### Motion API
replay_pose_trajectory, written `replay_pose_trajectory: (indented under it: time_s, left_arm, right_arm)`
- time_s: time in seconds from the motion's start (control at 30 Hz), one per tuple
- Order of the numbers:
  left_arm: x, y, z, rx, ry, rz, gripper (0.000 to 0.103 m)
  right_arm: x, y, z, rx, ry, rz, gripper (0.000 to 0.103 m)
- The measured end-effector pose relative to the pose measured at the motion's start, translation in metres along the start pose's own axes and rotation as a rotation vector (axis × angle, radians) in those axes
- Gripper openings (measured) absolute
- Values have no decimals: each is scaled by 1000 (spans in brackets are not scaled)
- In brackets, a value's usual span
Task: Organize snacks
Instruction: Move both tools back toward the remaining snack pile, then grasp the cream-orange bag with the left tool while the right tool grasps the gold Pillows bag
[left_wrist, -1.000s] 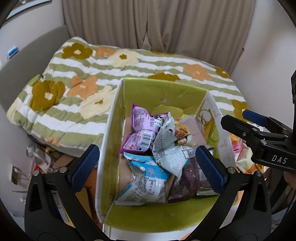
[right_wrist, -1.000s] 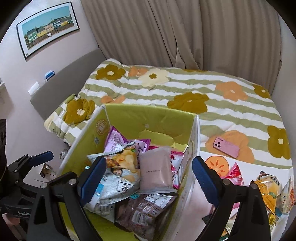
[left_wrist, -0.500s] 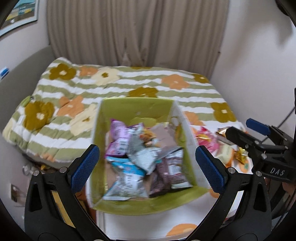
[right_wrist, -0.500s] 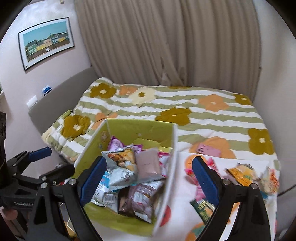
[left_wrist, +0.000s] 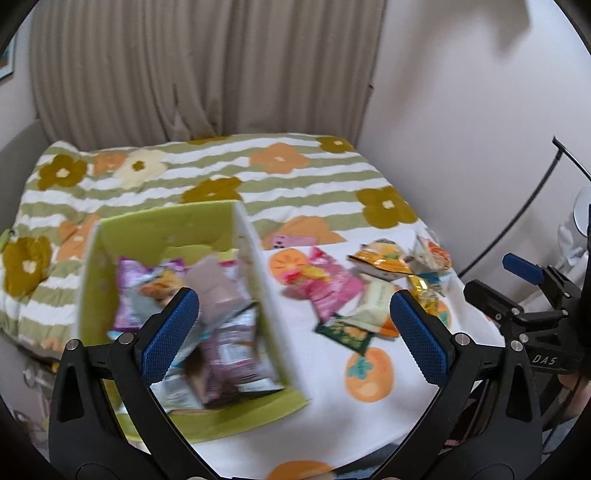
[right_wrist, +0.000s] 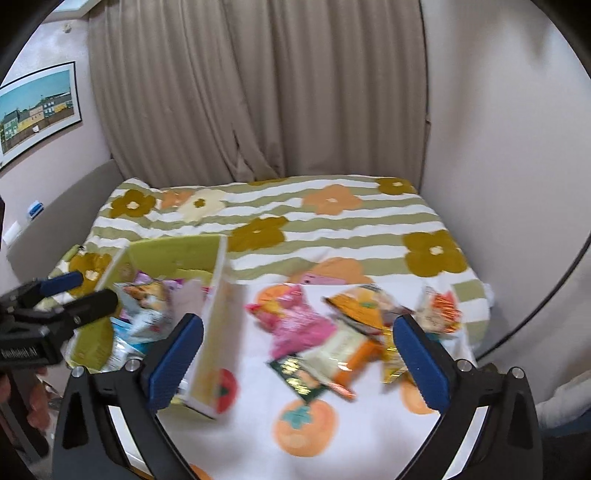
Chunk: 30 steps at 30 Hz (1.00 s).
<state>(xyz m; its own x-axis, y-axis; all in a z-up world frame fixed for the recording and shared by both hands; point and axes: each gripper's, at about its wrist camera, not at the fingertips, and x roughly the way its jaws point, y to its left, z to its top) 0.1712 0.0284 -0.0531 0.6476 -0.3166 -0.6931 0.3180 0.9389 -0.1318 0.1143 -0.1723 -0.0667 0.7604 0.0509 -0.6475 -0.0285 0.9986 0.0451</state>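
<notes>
Fingers: both pairs spread wide, nothing held; left gripper (left_wrist: 293, 338) hovers over the box's right wall, right gripper (right_wrist: 297, 360) over the loose packets.
Box (left_wrist: 159, 229): green, open-topped, far left on the bed; several packets already piled inside, blurred.
Pink packet (right_wrist: 299, 325): just right of the box, flat on the white sheet (right_wrist: 369, 428).
Pile: green packet (right_wrist: 299, 376), cream packet (right_wrist: 343, 343) and orange packet (right_wrist: 364, 302) overlapping; a further packet (right_wrist: 441, 310) at far right.
Phone (right_wrist: 321, 279): pink, beyond the pile, not a snack.
Handling (judged): packets light, soft, crinkly, slick film; likely to slide or crush.
Hold (judged): pinch a sealed edge or corner, not the puffed middle.
</notes>
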Motion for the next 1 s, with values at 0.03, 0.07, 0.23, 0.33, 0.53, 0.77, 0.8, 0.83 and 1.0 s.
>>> replay_pose_trajectory:
  time_s: [0.03, 0.07, 0.23, 0.33, 0.53, 0.77, 0.8, 0.83, 1.0]
  left_arm:
    - [8, -9, 0, 3, 12, -8, 103]
    - [17, -19, -1, 8, 26, -15, 103]
    - [69, -71, -8, 62, 99, -52, 103]
    - [95, -96, -13, 92, 139, -71, 103]
    - [153, -126, -25, 134, 221, -86, 103]
    - [206, -131, -44, 165, 274, -72, 103]
    - [212, -132, -47, 171, 281, -71, 103]
    - [218, -132, -50, 174, 288, -74, 103]
    - [240, -135, -57, 194, 299, -71, 102]
  right_arm:
    - [1, -9, -3, 0, 3, -5, 102]
    - [2, -17, -6, 1, 6, -7, 102]
    - [19, -66, -23, 25, 111, 29, 102]
    - [27, -87, -32, 4, 130, 25, 102]
    - [56, -124, -49, 33, 193, 81, 102]
    - [107, -154, -57, 126, 277, 134, 102]
    - [115, -156, -58, 146, 293, 140, 102]
    - [121, -157, -58, 161, 306, 144, 102]
    - [148, -158, -60, 265, 338, 147, 102]
